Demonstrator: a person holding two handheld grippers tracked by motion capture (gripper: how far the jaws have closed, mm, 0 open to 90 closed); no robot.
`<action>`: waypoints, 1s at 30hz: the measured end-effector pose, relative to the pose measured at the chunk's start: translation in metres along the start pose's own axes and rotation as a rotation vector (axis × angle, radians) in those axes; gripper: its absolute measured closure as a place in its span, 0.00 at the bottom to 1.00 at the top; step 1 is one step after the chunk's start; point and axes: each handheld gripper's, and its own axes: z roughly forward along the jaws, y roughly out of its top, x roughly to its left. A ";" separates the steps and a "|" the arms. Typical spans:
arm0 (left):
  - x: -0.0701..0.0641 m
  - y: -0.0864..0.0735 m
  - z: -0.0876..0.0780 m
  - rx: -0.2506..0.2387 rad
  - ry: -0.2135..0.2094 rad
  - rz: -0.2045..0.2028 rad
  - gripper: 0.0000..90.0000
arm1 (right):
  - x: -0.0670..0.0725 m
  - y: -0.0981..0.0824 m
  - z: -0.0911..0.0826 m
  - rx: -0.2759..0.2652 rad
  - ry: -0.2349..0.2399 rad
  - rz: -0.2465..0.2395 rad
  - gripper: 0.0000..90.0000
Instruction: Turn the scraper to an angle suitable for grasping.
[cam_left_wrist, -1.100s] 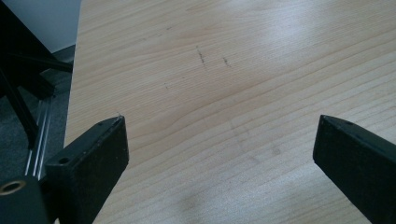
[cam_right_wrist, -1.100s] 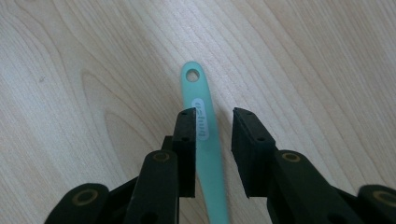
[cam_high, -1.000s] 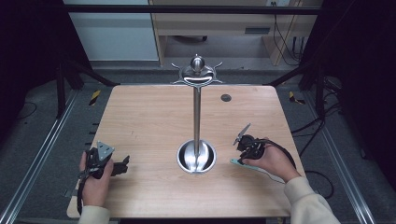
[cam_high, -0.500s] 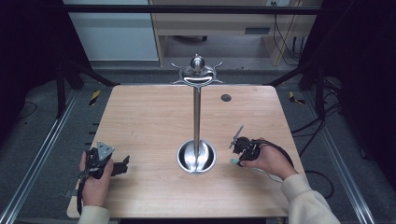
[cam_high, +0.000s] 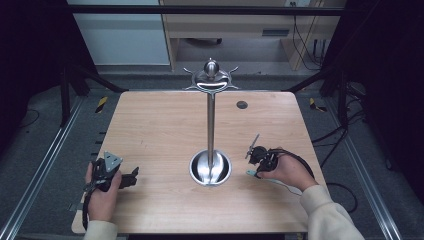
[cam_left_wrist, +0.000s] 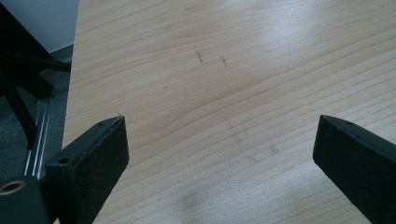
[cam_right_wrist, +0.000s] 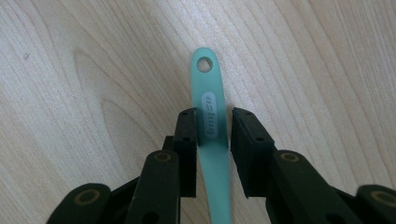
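Observation:
A teal utensil handle (cam_right_wrist: 208, 105) with a hole at its far end lies flat on the wooden table (cam_high: 160, 130). My right gripper (cam_right_wrist: 213, 123) is shut on the handle, its two black jaws pressed close on either side of it. From above, that gripper (cam_high: 260, 159) sits low on the table right of the stand's base, and the teal tip (cam_high: 251, 173) pokes out beside the hand. My left gripper (cam_left_wrist: 219, 140) hovers open over bare wood, near the table's front left (cam_high: 131, 176).
A tall metal stand rises from a round shiny base (cam_high: 210, 167) at the table's middle, with curved hooks at its top (cam_high: 211, 80). A small dark disc (cam_high: 242, 104) lies at the back right. Metal rails run along both sides of the table.
My right gripper has sunk lower and drifted slightly left toward the stand's base. The left gripper and hand have stayed where they were.

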 end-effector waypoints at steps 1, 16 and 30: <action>0.000 0.000 0.000 0.000 0.000 0.001 0.04 | 0.000 0.000 0.000 0.000 0.001 0.001 0.80; -0.001 0.000 0.001 0.006 -0.006 0.010 0.04 | -0.001 0.001 0.003 0.013 0.013 0.001 0.80; -0.002 0.000 0.001 0.006 -0.005 0.014 0.04 | -0.004 0.001 0.005 0.012 0.032 0.005 0.80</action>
